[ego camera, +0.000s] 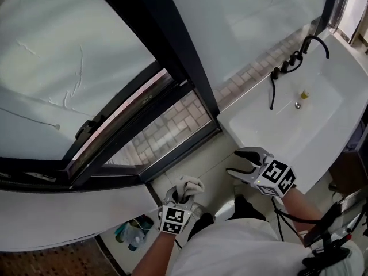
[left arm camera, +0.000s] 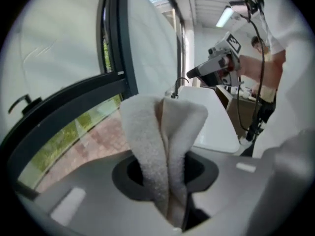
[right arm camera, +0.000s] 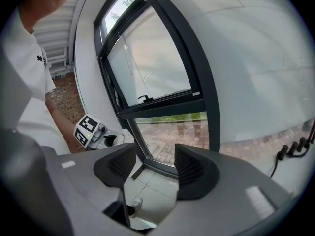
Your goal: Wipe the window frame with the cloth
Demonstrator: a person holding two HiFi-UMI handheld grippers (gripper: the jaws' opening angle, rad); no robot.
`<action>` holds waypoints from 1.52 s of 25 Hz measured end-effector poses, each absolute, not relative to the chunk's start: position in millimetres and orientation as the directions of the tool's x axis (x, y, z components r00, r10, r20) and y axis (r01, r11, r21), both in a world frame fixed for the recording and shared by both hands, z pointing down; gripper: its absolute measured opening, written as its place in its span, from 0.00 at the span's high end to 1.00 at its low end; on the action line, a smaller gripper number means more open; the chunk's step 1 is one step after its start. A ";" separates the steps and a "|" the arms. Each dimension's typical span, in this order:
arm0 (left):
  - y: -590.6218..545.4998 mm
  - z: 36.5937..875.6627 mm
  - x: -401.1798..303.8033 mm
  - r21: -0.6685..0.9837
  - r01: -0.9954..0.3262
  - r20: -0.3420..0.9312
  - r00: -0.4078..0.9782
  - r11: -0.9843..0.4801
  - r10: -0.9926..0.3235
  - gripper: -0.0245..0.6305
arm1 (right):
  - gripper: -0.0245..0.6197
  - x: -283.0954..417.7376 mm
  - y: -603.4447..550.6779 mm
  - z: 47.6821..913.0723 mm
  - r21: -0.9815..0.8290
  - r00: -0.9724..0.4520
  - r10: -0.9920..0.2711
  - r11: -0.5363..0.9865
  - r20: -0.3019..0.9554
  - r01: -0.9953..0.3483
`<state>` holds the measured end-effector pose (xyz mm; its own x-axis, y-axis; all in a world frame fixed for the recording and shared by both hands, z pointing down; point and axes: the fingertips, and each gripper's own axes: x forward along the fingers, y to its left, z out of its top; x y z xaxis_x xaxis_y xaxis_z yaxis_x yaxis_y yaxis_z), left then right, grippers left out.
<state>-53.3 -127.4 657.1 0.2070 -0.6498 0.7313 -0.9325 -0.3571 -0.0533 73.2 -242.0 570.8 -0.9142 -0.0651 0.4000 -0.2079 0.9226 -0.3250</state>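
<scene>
My left tool (ego camera: 181, 198) is clenched on the cloth (ego camera: 190, 186), a pale terry cloth folded so that two thick lobes stand up out of the closed jaws. I hold it low in front of my body, over the light floor tiles (ego camera: 214, 148), near the bottom corner of the dark window frame (ego camera: 172, 50) but apart from it. My right tool (ego camera: 236, 161) is released, with its two ribbed jaws spread wide and nothing between them. Through the gap in the right gripper view I see only floor tile and the foot of the frame. That tool hangs off to my right, just beside the front edge of the white basin (ego camera: 322, 108), which carries a black tap (ego camera: 296, 56) at its far side by the wall. The frame's thick upright runs slanting across the head view, and whitish panes fill the frame on either side of it. A small black handle (ego camera: 86, 129) sits on the lower rail. Below that rail, red brick paving (ego camera: 167, 125) shows outside.
</scene>
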 end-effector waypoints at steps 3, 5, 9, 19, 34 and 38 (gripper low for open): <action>-103.2 649.5 -66.9 -0.025 -0.966 0.714 0.162 -0.257 -0.681 0.76 | 0.58 61.8 -233.0 587.1 -0.310 -0.902 -0.023 0.935 0.431 -0.172; -101.4 633.4 -70.3 -0.007 -0.976 0.677 0.154 -0.216 -0.719 0.76 | 0.58 54.2 -223.7 591.9 -0.295 -0.895 -0.008 0.943 0.445 -0.156; -95.5 597.0 -76.2 -0.024 -0.980 0.588 0.148 -0.200 -0.795 0.76 | 0.58 35.7 -196.6 578.0 -0.275 -0.902 0.005 0.953 0.431 -0.126; 8.5 493.2 -94.9 -0.072 -0.980 0.319 0.155 -0.187 -0.935 0.76 | 0.58 13.9 -77.3 530.2 -0.183 -0.902 -0.092 0.966 0.421 -0.183; 165.4 460.0 -120.9 -0.078 -0.986 0.209 0.129 -0.148 -0.969 0.76 | 0.58 3.4 71.8 469.3 -0.098 -0.905 -0.113 0.981 0.411 -0.167; 181.7 458.3 -101.8 -0.085 -0.991 0.193 0.081 -0.099 -0.978 0.76 | 0.58 20.4 84.3 450.7 -0.065 -0.926 -0.085 0.991 0.367 -0.117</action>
